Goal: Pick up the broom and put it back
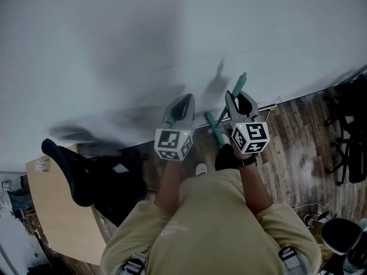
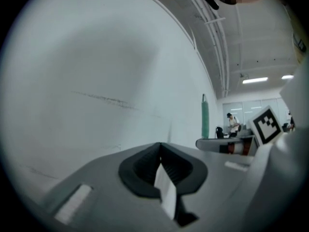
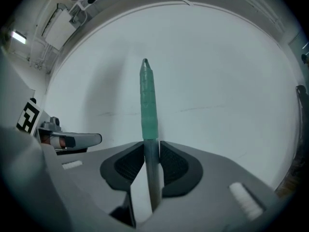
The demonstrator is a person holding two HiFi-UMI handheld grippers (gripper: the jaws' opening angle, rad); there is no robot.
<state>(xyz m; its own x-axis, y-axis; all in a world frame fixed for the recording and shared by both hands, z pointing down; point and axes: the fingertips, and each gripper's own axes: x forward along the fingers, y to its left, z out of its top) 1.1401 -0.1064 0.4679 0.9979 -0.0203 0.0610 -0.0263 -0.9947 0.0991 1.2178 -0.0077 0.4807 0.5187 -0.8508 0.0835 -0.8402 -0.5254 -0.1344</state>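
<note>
The broom stands upright in your right gripper. Its jaws are clamped on the handle just below the green top, so you carry the weight with one hand, close to the white wall where it probably leans. Your left gripper hangs beside it with jaws together on nothing, free to steady the broom.

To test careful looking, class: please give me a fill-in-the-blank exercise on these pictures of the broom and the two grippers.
1. The right gripper is shut on the broom's ____.
2. The left gripper is shut and holds ____.
3. Both grippers face a plain white ____.
4. The floor is made of ____.
Missing words: handle; nothing; wall; wood.
</note>
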